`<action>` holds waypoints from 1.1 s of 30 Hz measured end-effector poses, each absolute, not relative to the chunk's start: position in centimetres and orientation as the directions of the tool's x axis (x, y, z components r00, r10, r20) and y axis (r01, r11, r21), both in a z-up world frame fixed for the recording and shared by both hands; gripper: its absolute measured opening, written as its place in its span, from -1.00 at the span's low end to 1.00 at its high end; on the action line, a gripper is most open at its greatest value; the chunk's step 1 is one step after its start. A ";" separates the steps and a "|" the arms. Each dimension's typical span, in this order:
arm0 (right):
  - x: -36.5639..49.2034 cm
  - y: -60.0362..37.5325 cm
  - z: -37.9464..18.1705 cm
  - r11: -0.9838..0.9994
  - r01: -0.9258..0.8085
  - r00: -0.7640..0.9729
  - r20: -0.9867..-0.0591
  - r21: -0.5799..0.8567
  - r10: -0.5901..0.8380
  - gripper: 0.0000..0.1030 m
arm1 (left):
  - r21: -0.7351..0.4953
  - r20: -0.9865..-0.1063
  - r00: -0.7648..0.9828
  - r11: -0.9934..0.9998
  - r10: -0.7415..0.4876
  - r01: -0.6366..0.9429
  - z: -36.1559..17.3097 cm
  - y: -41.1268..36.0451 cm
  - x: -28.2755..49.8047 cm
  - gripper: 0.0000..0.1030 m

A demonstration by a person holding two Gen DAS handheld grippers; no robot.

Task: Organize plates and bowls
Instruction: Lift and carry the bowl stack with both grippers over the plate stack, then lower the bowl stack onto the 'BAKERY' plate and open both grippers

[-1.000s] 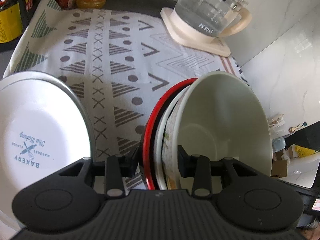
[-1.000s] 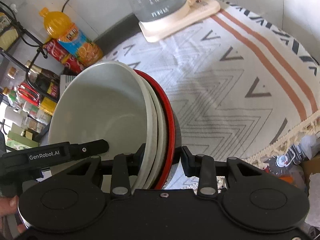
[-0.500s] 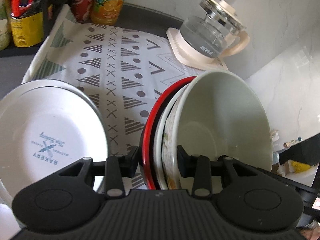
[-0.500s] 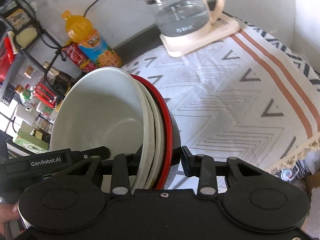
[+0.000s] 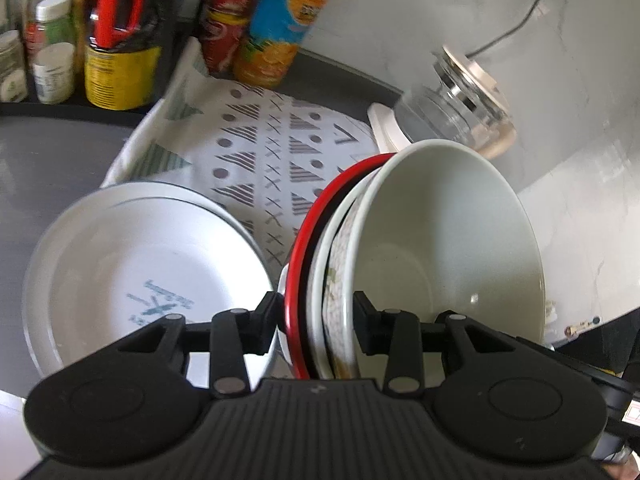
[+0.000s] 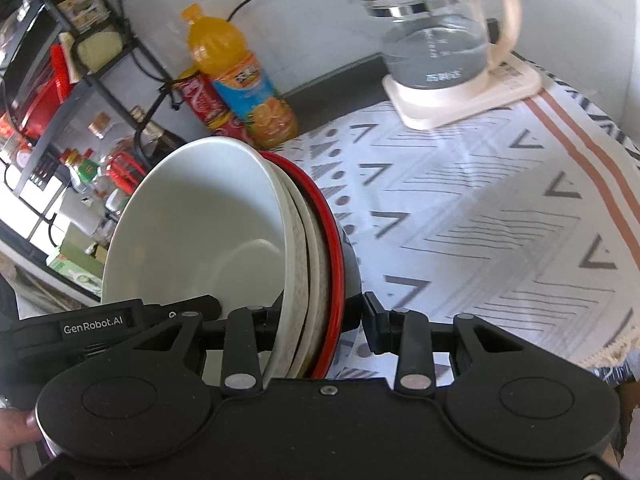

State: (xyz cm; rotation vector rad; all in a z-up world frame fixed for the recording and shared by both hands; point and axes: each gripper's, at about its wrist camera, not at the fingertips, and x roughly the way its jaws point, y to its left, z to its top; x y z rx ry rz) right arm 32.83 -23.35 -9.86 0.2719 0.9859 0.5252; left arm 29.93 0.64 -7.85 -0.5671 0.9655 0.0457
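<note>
Left tongs: our left gripper (image 5: pixel 316 322) is clenched on the rims of a nested stack of bowls (image 5: pixel 400 264), a white ceramic bowl innermost, a patterned one behind it, a red-rimmed black bowl outermost.
Right tongs: our right gripper (image 6: pixel 320 326) is clamped on the opposite rim of that same stack (image 6: pixel 240 240); the left gripper shows at its lower left.
Where the stack is: it's up in the air between our two hands, tipped on edge above the patterned white tablecloth (image 6: pixel 460 208).
Neighbour: a white round plate with blue lettering (image 5: pixel 148 272) lies just beside the stack on our left.
Doing it well: we'd keep both hands moving together, so the bowls don't slide apart.
Watch out: we judge the smooth rims slippery; steer wide of the glass kettle on its cream base (image 6: pixel 436 44) and the orange juice bottle (image 6: pixel 236 76).
Setting down: level the stack first, then lower it.
</note>
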 end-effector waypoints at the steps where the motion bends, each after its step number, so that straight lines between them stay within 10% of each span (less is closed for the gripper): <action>1: 32.8 -22.9 -9.8 0.842 -0.305 0.440 -0.718 0.446 0.539 -0.33 | -0.437 -0.786 0.583 0.852 -0.205 -0.289 -7.8 1.0 29.7 -0.27; 33: 32.3 -12.5 -11.9 0.768 -0.475 0.255 -0.767 0.430 0.588 -0.33 | -0.408 -0.818 0.574 0.746 -0.043 -0.526 -9.1 9.2 24.4 -0.27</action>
